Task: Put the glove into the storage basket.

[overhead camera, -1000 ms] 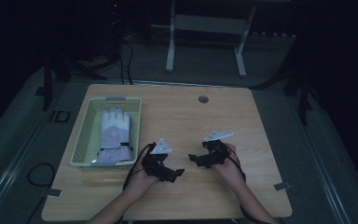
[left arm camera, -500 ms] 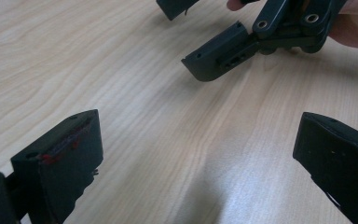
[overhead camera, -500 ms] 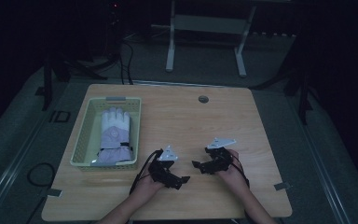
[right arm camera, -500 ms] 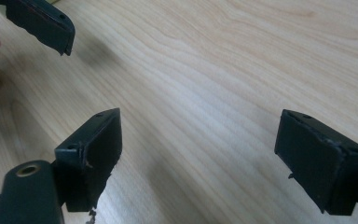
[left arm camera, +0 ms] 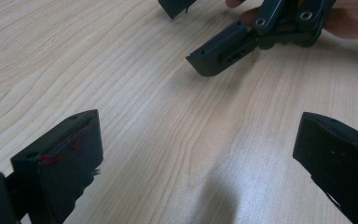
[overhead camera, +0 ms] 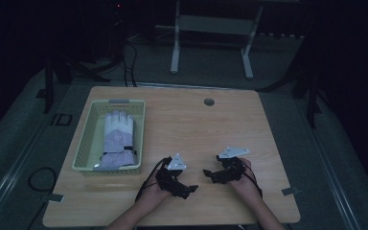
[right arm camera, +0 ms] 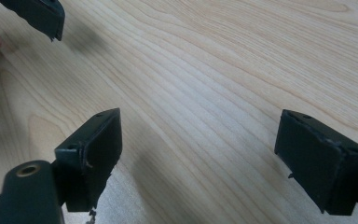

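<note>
High view: sitting on the near edge of a wooden table (overhead camera: 182,122), left gripper (overhead camera: 188,189) and right gripper (overhead camera: 210,175), both held low over bare wood, tips pointing inward at each other and just apart. Lying palm-down in a green basket (overhead camera: 87,143) at the table's left side, a white and lilac glove (overhead camera: 117,139), fingers pointing away, well apart from both grippers. Showing near the far edge, a small round grommet (overhead camera: 209,101). Standing on the dark floor beyond, a metal frame (overhead camera: 211,38).

Left gripper view: rising from the bottom corners, its two black jaws, spread wide, nothing between them but wood grain. Showing red smears on the left jaw's pad. Reaching in from the top right, the right gripper (left arm camera: 191,28), one jaw slanting down toward the wood, the other cut off at the top edge, a fingertip just behind it.

Right gripper view: standing wide apart again, its own two jaws, holding nothing, hovering over bare table. Poking in at the top left corner, one jaw of the left gripper (right arm camera: 39,14), with a bit of a finger at the left edge.
</note>
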Demonstrator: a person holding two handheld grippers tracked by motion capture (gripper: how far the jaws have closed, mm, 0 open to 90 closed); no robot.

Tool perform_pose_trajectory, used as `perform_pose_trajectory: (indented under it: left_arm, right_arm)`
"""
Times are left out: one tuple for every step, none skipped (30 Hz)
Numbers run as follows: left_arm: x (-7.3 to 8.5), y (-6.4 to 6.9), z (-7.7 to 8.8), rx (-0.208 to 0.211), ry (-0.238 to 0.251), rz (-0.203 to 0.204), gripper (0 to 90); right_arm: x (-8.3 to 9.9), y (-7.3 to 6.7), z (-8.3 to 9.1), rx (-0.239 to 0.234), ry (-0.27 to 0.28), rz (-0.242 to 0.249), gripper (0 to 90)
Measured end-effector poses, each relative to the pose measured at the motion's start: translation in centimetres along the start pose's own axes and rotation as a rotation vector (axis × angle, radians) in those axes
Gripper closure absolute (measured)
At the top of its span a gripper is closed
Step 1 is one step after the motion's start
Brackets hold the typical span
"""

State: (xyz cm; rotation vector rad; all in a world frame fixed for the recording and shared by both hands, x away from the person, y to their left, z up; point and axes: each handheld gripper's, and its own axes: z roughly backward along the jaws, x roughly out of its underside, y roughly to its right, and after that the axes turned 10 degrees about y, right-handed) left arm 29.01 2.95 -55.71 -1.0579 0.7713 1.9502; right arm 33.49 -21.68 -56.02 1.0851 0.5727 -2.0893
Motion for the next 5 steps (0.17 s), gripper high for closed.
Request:
perform_pose_trajectory:
  left_arm:
    - [0.02, 0.08, 0.01, -0.001, 0.001, -0.005, 1.8]
    - [0.02, 0.12, 0.02, -0.001, 0.004, -0.006, 1.8]
    - [0.00, 0.11, 0.06, -0.002, 0.006, -0.006, 1.8]
    - [-0.01, 0.08, 0.11, 0.000, 0.011, -0.002, 1.8]
    - [-0.03, 0.03, 0.14, 0.002, 0.014, 0.004, 1.8]
  right_arm:
    - [0.00, -0.01, 0.01, 0.004, 0.002, 0.002, 14.8]
    - [0.00, 0.00, 0.03, 0.000, 0.002, 0.000, 14.8]
    - [0.00, 0.04, 0.05, 0.001, 0.003, 0.001, 14.8]
    - [0.00, 0.08, 0.09, 0.002, 0.004, -0.001, 14.8]
    - [-0.01, 0.15, 0.12, -0.001, 0.009, -0.005, 14.8]
